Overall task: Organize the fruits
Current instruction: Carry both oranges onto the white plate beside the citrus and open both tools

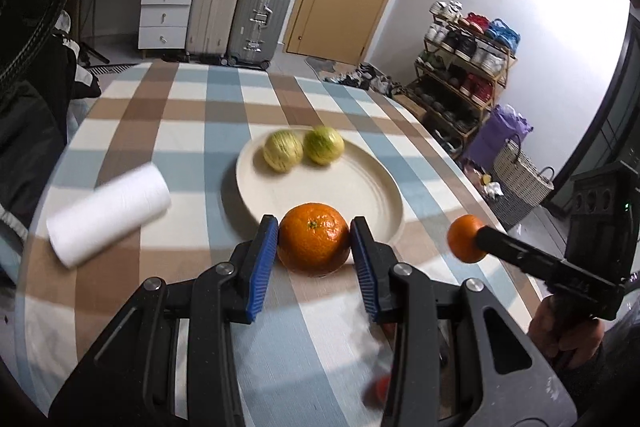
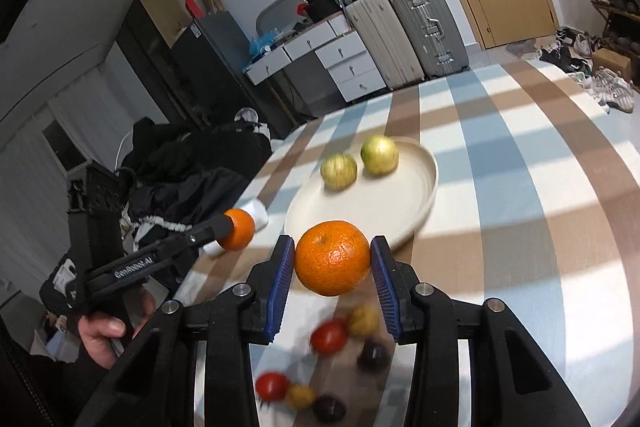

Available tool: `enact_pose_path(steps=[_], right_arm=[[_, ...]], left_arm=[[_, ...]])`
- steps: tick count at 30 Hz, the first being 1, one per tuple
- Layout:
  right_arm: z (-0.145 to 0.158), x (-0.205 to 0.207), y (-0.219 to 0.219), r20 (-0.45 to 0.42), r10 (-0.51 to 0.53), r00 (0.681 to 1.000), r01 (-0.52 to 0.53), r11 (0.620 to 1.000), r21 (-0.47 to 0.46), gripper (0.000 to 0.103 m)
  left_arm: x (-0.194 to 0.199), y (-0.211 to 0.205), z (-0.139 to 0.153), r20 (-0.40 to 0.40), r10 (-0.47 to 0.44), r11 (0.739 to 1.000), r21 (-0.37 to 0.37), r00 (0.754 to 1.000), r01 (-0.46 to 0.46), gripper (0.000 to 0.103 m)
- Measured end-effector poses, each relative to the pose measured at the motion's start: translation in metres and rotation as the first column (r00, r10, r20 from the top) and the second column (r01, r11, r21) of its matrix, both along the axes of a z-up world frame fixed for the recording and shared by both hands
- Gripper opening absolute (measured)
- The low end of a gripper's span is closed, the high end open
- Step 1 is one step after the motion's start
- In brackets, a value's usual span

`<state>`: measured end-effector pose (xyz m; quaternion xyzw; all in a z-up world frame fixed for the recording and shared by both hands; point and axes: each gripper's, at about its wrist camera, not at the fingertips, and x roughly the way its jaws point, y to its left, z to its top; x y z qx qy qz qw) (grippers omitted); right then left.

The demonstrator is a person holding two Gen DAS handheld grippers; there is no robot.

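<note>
Each gripper holds an orange. In the left wrist view my left gripper point(image 1: 314, 229) is shut on an orange point(image 1: 314, 245) just in front of the near rim of a cream plate point(image 1: 360, 195). Two yellow-green fruits point(image 1: 283, 151) point(image 1: 324, 145) lie on the plate's far side. My right gripper point(image 2: 332, 247) is shut on a second orange point(image 2: 332, 259), held above the checked tablecloth short of the plate point(image 2: 400, 211). The right gripper point(image 1: 478, 239) also shows at the right of the left view, and the left gripper point(image 2: 226, 229) at the left of the right view.
A white paper roll point(image 1: 108, 213) lies left of the plate. Several small red, yellow and dark fruits point(image 2: 328, 337) lie blurred on the cloth under the right gripper. Dark clothing point(image 2: 192, 167) is piled off the table's left edge. Suitcases, drawers and a shoe rack stand beyond.
</note>
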<state>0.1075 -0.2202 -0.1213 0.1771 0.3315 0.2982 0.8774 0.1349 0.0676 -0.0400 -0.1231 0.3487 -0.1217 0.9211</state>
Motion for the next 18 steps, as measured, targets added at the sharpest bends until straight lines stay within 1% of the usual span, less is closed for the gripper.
enact_pose_path(steps=[4, 6, 9, 13, 15, 18], right_arm=[[0.013, 0.031, 0.003, 0.018, 0.01, 1.0, -0.01, 1.0, -0.019, 0.04], [0.018, 0.047, 0.006, 0.03, 0.019, 0.999, -0.019, 0.999, -0.026, 0.04], [0.023, 0.073, 0.01, 0.032, 0.031, 0.999, -0.03, 0.999, -0.032, 0.04], [0.019, 0.106, 0.017, 0.024, 0.037, 0.999, -0.036, 0.998, -0.052, 0.04], [0.014, 0.122, 0.02, 0.01, 0.032, 0.999, -0.031, 0.997, -0.068, 0.04], [0.004, 0.141, 0.024, -0.009, 0.032, 0.999, -0.032, 0.995, -0.094, 0.04]], left_arm=[[0.033, 0.009, 0.002, -0.003, 0.025, 1.0, -0.01, 1.0, -0.025, 0.035], [0.048, 0.013, 0.002, -0.003, 0.021, 1.0, -0.021, 1.0, -0.022, 0.035], [0.071, 0.013, -0.001, -0.009, 0.018, 1.0, -0.001, 1.0, -0.018, 0.035], [0.102, 0.015, -0.011, -0.035, 0.02, 1.0, 0.003, 0.999, -0.02, 0.035], [0.116, 0.017, -0.017, -0.047, 0.017, 1.0, -0.002, 0.999, -0.017, 0.035], [0.131, 0.017, -0.027, -0.063, 0.008, 1.0, 0.009, 0.998, -0.008, 0.035]])
